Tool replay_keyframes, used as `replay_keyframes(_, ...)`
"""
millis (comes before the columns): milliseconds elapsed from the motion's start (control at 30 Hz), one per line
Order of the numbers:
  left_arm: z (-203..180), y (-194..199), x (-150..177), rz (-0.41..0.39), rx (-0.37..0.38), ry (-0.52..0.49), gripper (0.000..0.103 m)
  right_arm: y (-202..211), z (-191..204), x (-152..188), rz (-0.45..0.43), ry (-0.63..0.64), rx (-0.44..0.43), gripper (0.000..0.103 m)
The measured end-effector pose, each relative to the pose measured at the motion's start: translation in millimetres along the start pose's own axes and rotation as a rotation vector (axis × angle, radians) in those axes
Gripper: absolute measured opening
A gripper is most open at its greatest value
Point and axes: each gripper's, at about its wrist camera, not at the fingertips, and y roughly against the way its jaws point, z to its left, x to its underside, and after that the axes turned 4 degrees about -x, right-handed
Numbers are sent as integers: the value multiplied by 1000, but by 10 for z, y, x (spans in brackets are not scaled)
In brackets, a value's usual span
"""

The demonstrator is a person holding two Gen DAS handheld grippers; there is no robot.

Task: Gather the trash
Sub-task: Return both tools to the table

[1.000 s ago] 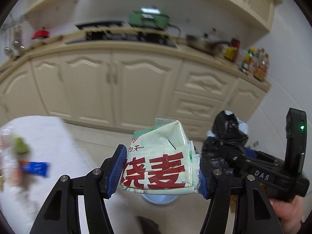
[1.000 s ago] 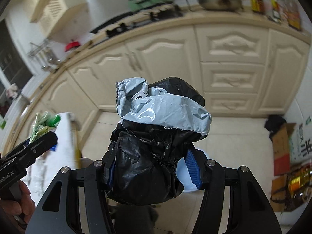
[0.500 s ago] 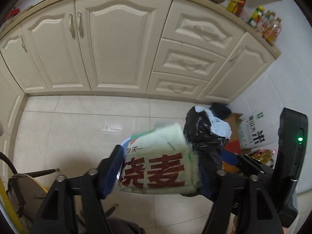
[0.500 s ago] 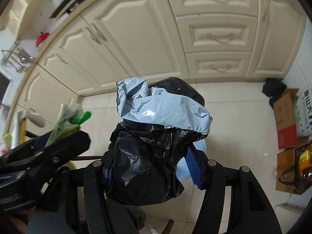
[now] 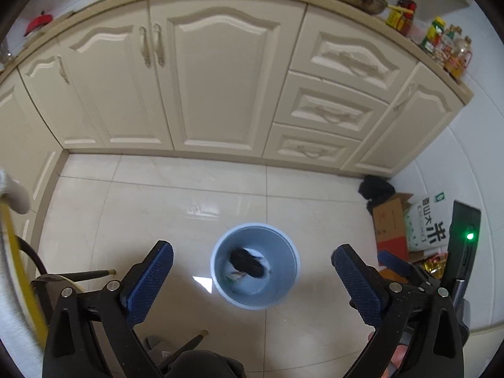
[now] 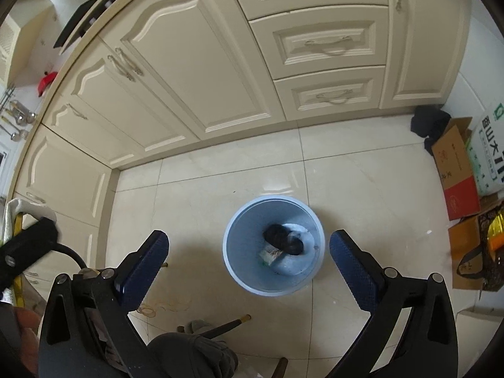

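Note:
A light blue bin (image 5: 217,252) (image 6: 227,245) stands on the tiled floor below both grippers. Inside it lie a crumpled black bag (image 5: 247,263) (image 6: 283,239) and a green-and-white food packet (image 6: 270,255). My left gripper (image 5: 252,253) points down over the bin, its jaws opening wide with nothing between the blue pads. My right gripper (image 6: 249,239) hangs beside it, jaws likewise opening and empty. The right gripper's body (image 5: 463,252) shows at the right edge of the left wrist view, and the left gripper's body (image 6: 28,245) at the left edge of the right wrist view.
Cream cabinets (image 5: 220,78) and drawers (image 6: 327,47) run behind the bin. A cardboard box (image 6: 453,163), a rice bag (image 5: 428,226) and a black cloth (image 6: 430,123) sit at the right wall. Chair legs (image 6: 226,323) and rubber bands (image 6: 154,308) lie near the front.
Both grippers sank toward the floor and opened. The packet left the left jaws and the black-and-grey bag left the right jaws; both now lie in the bin.

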Motion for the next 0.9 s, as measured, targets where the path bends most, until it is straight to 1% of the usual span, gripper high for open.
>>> replay_keyframes(100, 83, 178, -105, -41, -6, 14, 101, 95, 55, 38, -9, 11, 4, 103)
replay_keyframes(167, 126, 371, 95, -73, -9, 22, 102, 195, 120, 73, -18, 20, 3, 103)
replay_keyframes(233, 195, 565, 229, -106, -13, 25, 102, 294, 184, 104, -33, 26, -4, 103)
replay_keyframes(300, 282, 736, 245, -142, -18, 38, 102, 420, 267, 130, -50, 32, -12, 103)
replay_keyframes(367, 269, 1018, 450, -171, -25, 49, 102, 528, 355, 143, -66, 43, -21, 103)
replay_keyframes(400, 264, 1226, 609, -185, -32, 57, 102, 593, 409, 147, -77, 54, -23, 103)
replay_keyframes(433, 330, 1305, 621, -204, -36, 67, 102, 670, 473, 151, -89, 66, -24, 103)
replay_keyframes(500, 387, 1523, 757, -231, -44, 84, 102, 831, 609, 155, -117, 88, -30, 103)
replay_keyframes(533, 333, 1688, 940, -242, -47, 90, 102, 894, 663, 155, -125, 96, -37, 103)
replay_keyframes(567, 373, 1801, 1006, -261, -53, 96, 102, 980, 742, 156, -138, 108, -46, 103)
replay_keyframes(667, 386, 2232, 1349, -310, -76, 118, 102, 1214, 994, 173, -179, 157, -61, 103)
replay_keyframes(700, 344, 2418, 1513, -322, -83, 125, 102, 1269, 1062, 177, -189, 171, -67, 103)
replay_keyframes(900, 482, 3216, 2200, -422, -145, 184, 102, 1677, 1658, 272, -260, 267, -126, 103)
